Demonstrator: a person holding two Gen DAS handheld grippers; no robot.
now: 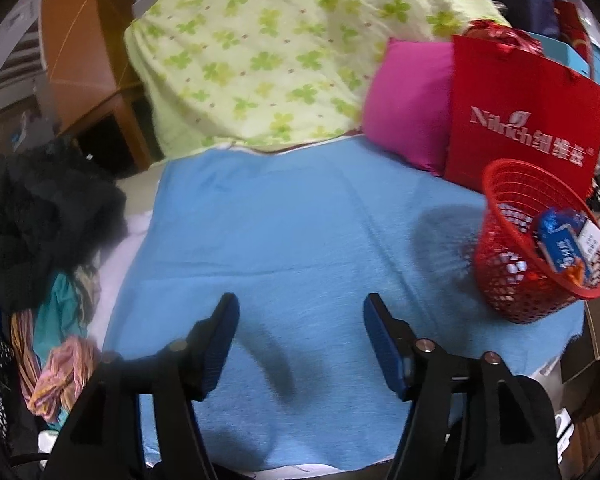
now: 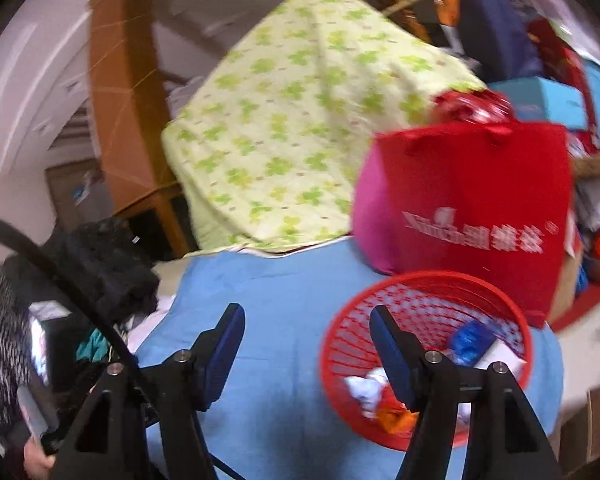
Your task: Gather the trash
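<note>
A red mesh basket [image 1: 512, 268] stands at the right edge of a blue cloth [image 1: 300, 232]. It holds trash: a blue and white packet [image 1: 560, 240] and crumpled wrappers. In the right wrist view the basket [image 2: 352, 344] sits just right of my fingers, with blue [image 2: 470, 340], white [image 2: 364, 388] and orange [image 2: 396, 418] scraps inside. My left gripper [image 1: 300, 308] is open and empty above the bare blue cloth. My right gripper [image 2: 306, 320] is open and empty, its right finger over the basket's rim.
A red paper bag [image 1: 524, 116] and a pink pillow [image 1: 408, 104] stand behind the basket. A green clover quilt [image 1: 268, 52] is folded at the back. Dark and striped clothes [image 1: 48, 216] pile at the left. A wooden cabinet [image 1: 88, 48] stands behind.
</note>
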